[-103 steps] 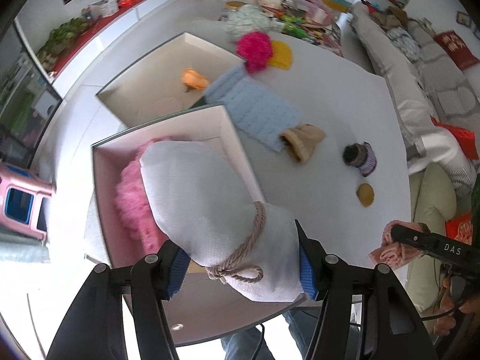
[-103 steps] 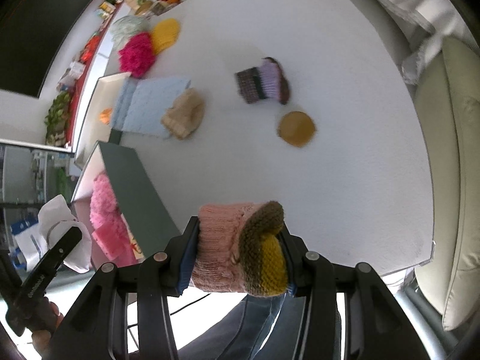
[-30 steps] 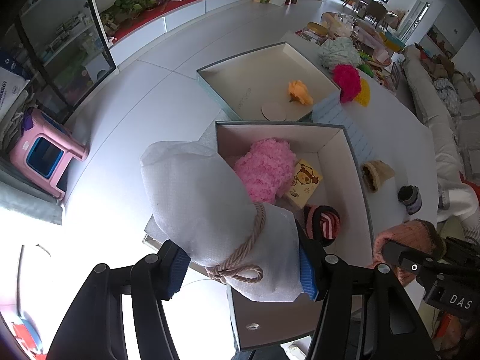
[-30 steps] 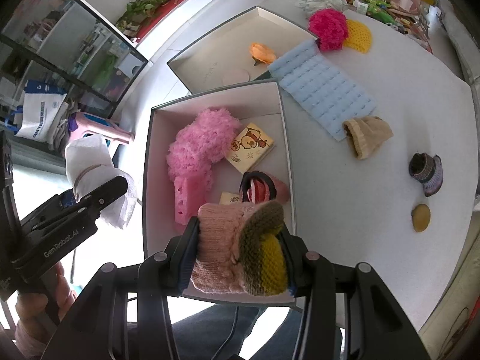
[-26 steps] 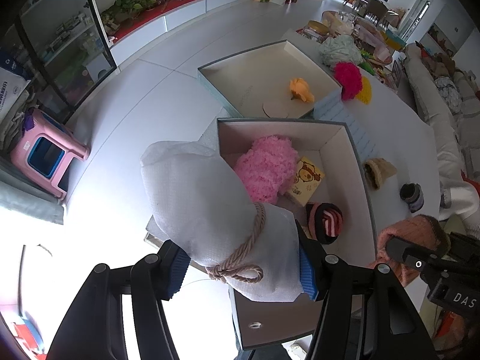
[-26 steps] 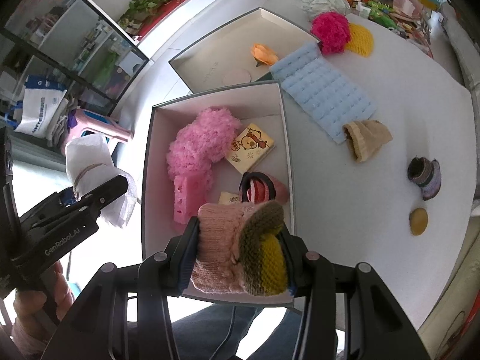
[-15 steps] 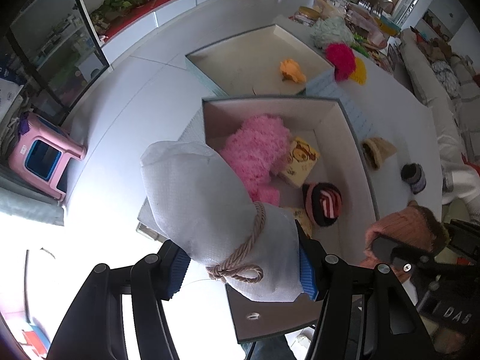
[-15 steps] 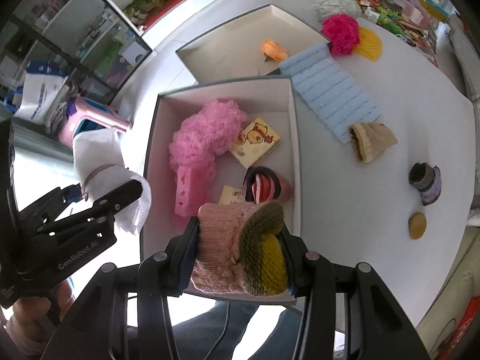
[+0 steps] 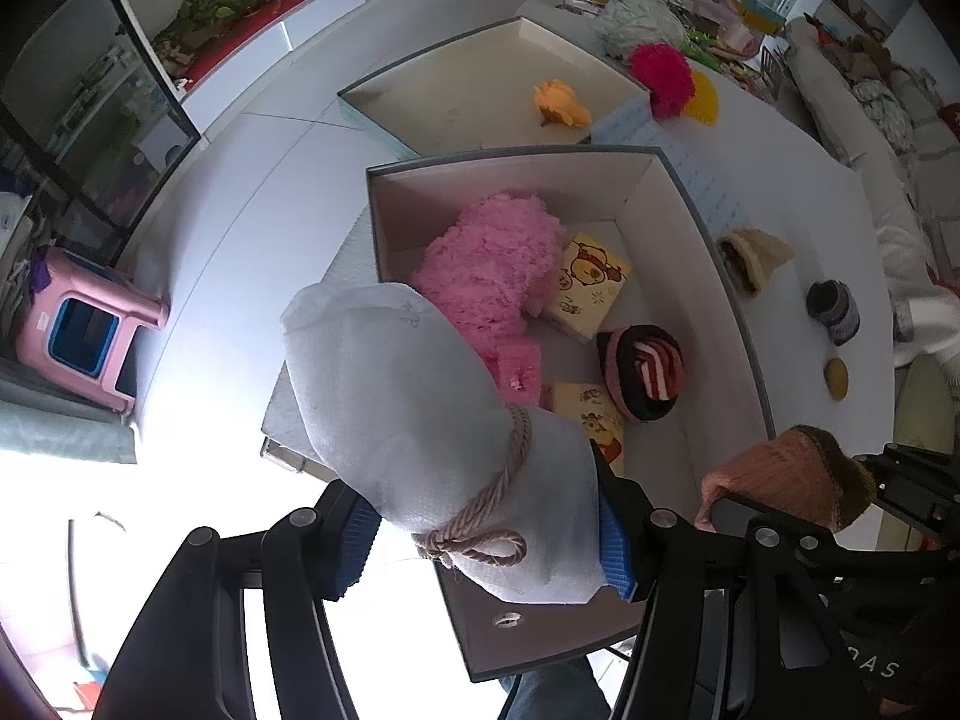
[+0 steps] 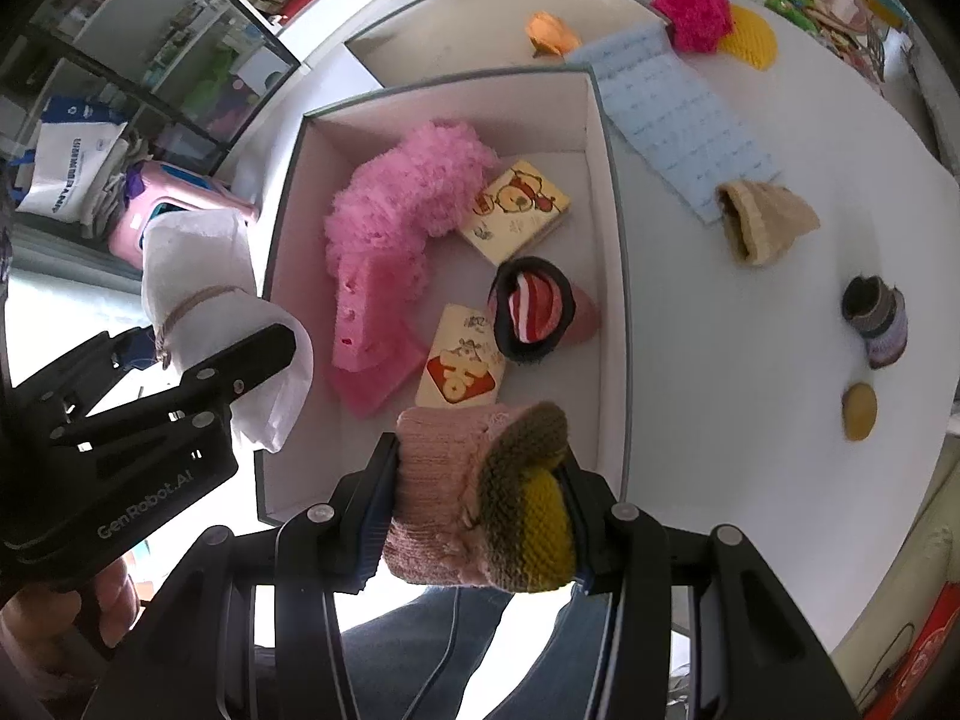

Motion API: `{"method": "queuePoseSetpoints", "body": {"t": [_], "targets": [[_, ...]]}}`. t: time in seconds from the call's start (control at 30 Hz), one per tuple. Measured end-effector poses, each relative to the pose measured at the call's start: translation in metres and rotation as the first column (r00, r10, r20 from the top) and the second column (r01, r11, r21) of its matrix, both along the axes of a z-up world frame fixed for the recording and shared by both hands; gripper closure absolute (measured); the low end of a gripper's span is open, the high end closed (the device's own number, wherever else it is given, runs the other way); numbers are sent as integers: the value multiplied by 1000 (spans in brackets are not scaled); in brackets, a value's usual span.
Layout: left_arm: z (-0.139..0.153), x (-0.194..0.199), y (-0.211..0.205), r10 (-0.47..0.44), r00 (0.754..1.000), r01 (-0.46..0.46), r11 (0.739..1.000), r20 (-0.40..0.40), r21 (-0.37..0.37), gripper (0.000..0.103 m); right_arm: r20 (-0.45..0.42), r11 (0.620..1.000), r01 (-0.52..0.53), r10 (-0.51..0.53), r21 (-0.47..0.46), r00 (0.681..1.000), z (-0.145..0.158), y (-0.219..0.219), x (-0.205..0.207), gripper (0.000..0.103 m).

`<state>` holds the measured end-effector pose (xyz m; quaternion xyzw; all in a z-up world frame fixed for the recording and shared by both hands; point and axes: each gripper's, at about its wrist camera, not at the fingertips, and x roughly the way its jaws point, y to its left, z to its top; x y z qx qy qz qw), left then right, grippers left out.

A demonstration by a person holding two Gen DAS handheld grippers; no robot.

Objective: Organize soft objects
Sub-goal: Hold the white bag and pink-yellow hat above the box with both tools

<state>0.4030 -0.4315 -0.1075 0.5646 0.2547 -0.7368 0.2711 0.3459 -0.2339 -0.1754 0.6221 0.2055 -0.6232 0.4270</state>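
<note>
My left gripper [image 9: 486, 531] is shut on a white cloth pouch [image 9: 420, 420] tied with a tan cord, held above the near left corner of the open grey-rimmed box [image 9: 747, 324]. My right gripper [image 10: 474, 519] is shut on a pink knit item [image 10: 444, 498] with an olive and yellow cuff, held over the box's near edge [image 10: 612, 276]. The box holds a fluffy pink piece [image 10: 402, 192], a pink sponge [image 10: 366, 324], two cartoon-printed pads [image 10: 519, 204] and a black striped knit item [image 10: 531, 306]. The pouch also shows in the right wrist view [image 10: 210, 300].
On the white table to the right lie a light blue mat [image 10: 678, 114], a beige knit cap [image 10: 762, 222], a dark purple knit roll [image 10: 879, 321], a mustard pad [image 10: 859, 411], a magenta pompom [image 10: 690, 12] and a yellow knit piece [image 10: 750, 36]. A second box [image 9: 480, 102] holds an orange item [image 9: 561, 108].
Both grippers have moved closer together over the box's near end, each still holding its item. The box looks nearer and more centred in both views.
</note>
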Motion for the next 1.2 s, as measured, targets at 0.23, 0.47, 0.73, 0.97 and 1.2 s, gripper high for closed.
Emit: {"method": "queuePoseSetpoints", "body": {"t": [0.23,0.47,0.73,0.97,1.2], "targets": [[-2,-7,2,-18,1000,18,1000,13,3,41,15,1000,6,-6,5,1000,-4,2,-1,52],[-7,-10,2,-24,999,23,1000,27,8,41,21,1000,1,-2,12,1000,-5,1,-3,52],[-11,-10,2,-22,999,22,1000,36,9,41,23,1000,-7,7,20,1000,-7,1,-1,52],[-10,-11,2,-32,999,32,999,32,4,41,20,1000,3,-3,25,1000,-8,3,-1,52],[-7,-13,4,-42,999,42,999,29,2,41,16,1000,2,-3,23,1000,-7,3,-1,52]]}}
